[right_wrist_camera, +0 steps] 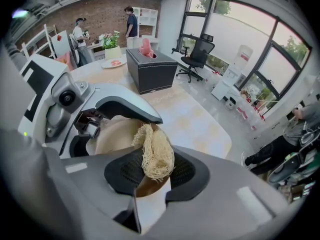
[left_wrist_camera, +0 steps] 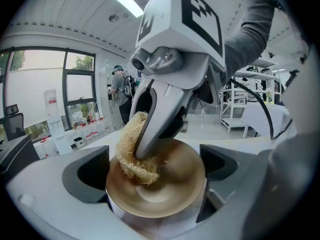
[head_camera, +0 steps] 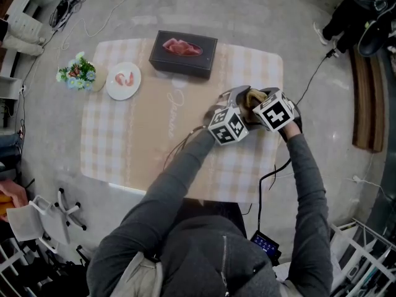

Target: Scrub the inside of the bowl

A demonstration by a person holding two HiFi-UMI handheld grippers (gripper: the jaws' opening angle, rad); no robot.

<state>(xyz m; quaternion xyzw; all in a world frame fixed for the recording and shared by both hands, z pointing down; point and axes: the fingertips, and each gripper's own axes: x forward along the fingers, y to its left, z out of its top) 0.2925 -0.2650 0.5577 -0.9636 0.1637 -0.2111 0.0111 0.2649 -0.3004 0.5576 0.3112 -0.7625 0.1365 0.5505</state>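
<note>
On the table (head_camera: pixel 124 153), flowers (head_camera: pixel 77 72) stand near the left edge. A white plate (head_camera: pixel 123 80) lies just beside them, and a black box (head_camera: pixel 183 54) sits at the far edge. Toward the right edge, the left gripper (left_wrist_camera: pixel 156 170) is clamped on the bowl (left_wrist_camera: pixel 170 189), with one jaw on either side of its rim. The bowl is round and shallow, glossy golden-brown inside. Its outside looks pale, though little of it shows. The right gripper (right_wrist_camera: pixel 156 173) meets it there, its jaws closed on a straw-coloured loofah scrubber (right_wrist_camera: pixel 157 154). One right jaw reaches into the bowl and presses the scrubber against the inner wall, close under the rim.
</note>
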